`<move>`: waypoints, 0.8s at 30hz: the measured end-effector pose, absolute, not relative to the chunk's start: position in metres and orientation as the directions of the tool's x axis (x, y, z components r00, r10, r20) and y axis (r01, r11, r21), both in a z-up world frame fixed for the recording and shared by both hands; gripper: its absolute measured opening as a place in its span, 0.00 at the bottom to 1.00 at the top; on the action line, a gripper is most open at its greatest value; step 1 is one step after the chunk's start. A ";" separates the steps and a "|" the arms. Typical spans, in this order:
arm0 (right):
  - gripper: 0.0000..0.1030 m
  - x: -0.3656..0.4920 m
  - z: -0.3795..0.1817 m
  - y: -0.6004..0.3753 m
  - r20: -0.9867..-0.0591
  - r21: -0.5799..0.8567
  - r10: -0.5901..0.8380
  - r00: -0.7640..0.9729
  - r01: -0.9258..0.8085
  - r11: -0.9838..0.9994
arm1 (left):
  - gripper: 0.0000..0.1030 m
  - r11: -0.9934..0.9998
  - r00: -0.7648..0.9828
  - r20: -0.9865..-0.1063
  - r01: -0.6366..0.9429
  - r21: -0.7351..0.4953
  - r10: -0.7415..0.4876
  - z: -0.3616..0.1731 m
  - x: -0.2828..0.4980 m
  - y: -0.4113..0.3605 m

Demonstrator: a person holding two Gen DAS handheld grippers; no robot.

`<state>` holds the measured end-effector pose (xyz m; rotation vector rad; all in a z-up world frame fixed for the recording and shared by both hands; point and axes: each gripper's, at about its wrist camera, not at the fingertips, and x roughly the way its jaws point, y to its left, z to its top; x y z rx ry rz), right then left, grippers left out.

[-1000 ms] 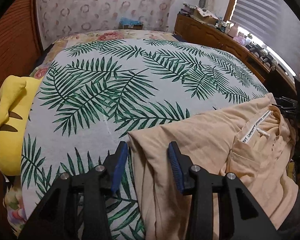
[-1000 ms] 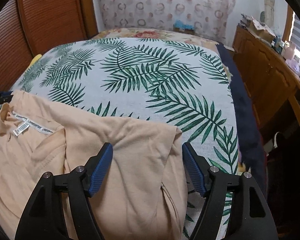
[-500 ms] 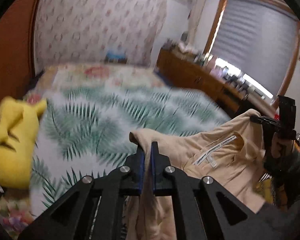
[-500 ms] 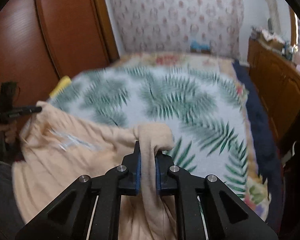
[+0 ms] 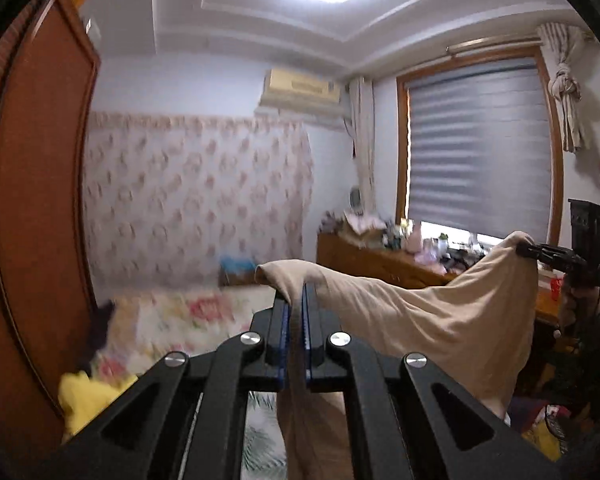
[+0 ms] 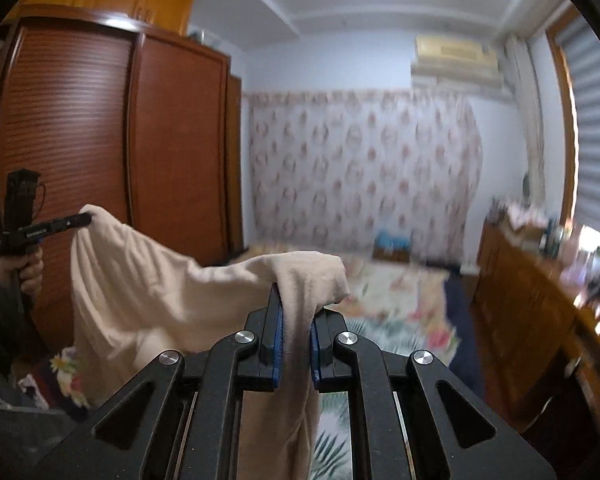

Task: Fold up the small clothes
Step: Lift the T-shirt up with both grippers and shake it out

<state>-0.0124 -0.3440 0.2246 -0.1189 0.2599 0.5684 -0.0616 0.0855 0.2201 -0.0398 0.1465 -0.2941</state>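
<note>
1. Wardrobe (image 6: 100, 152): reddish wood with slatted doors, along the left wall of the room.
2. Bed (image 6: 384, 292): low in both views and blurred; a floral cover at the far end, and a palm-leaf sheet (image 6: 332, 436) glimpsed below the tools.
3. Window blind (image 5: 476, 152): grey, lowered, in a wooden frame on the right wall.
4. Dresser (image 5: 384, 264): wooden, under the window, its top crowded with small items too blurred to name.
5. Garment (image 5: 428, 320): beige top, off the bed, stretched in the air between the two tools and sagging in the middle; loose cloth hangs down below each grip.
6. Air conditioner (image 5: 300, 88): cream unit high on the far wall, above the patterned wall covering.
7. Yellow plush (image 5: 88, 400): at the bed's left edge, only partly in view.
8. Left tool (image 5: 296, 344): blue pads pressed together on a thin fold at one upper corner of the garment; in the right wrist view it shows at far left, held by a hand (image 6: 28, 272).
9. Right tool (image 6: 296, 344): pads nearly together, clamped on a thicker bunch of the garment's other corner; seen at far right in the left wrist view, probably gripping the cloth's peak there.
</note>
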 end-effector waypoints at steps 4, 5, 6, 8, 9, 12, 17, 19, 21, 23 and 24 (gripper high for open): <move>0.07 -0.021 0.272 -0.340 -0.201 -0.100 0.507 0.838 -0.533 0.840 | 0.01 0.966 0.964 -0.073 0.256 -0.029 -0.257 0.251 -0.064 0.099; 0.07 -0.023 0.281 -0.338 -0.186 -0.114 0.503 0.844 -0.527 0.842 | 0.01 0.968 0.966 -0.060 0.250 -0.028 -0.251 0.257 -0.063 0.103; 0.07 -0.024 0.293 -0.336 -0.168 -0.136 0.500 0.849 -0.523 0.842 | 0.01 0.970 0.969 -0.049 0.243 -0.027 -0.244 0.262 -0.063 0.107; 0.07 -0.025 0.308 -0.333 -0.144 -0.162 0.494 0.857 -0.513 0.843 | 0.01 0.974 0.974 -0.027 0.225 -0.024 -0.226 0.269 -0.063 0.114; 0.07 -0.025 0.314 -0.331 -0.136 -0.169 0.494 0.859 -0.511 0.843 | 0.01 0.978 0.978 -0.022 0.208 -0.016 -0.208 0.270 -0.061 0.118; 0.07 -0.016 0.324 -0.328 -0.129 -0.188 0.486 0.864 -0.502 0.844 | 0.01 0.983 0.982 -0.044 0.181 -0.013 -0.182 0.263 -0.044 0.127; 0.07 0.034 0.298 -0.324 -0.199 -0.179 0.447 0.872 -0.481 0.858 | 0.01 0.990 0.978 -0.156 0.139 -0.006 -0.139 0.215 0.029 0.130; 0.07 0.070 0.272 -0.323 -0.254 -0.154 0.432 0.865 -0.478 0.865 | 0.02 0.991 0.969 -0.210 0.133 -0.008 -0.132 0.184 0.066 0.133; 0.07 0.101 0.247 -0.320 -0.303 -0.147 0.415 0.858 -0.472 0.869 | 0.02 0.993 0.959 -0.257 0.118 -0.013 -0.117 0.156 0.097 0.135; 0.07 0.140 0.211 -0.315 -0.358 -0.141 0.397 0.845 -0.469 0.872 | 0.02 0.994 0.943 -0.314 0.105 -0.031 -0.109 0.123 0.134 0.138; 0.07 0.157 0.195 -0.313 -0.381 -0.135 0.387 0.840 -0.464 0.875 | 0.02 0.994 0.935 -0.337 0.101 -0.040 -0.109 0.110 0.151 0.138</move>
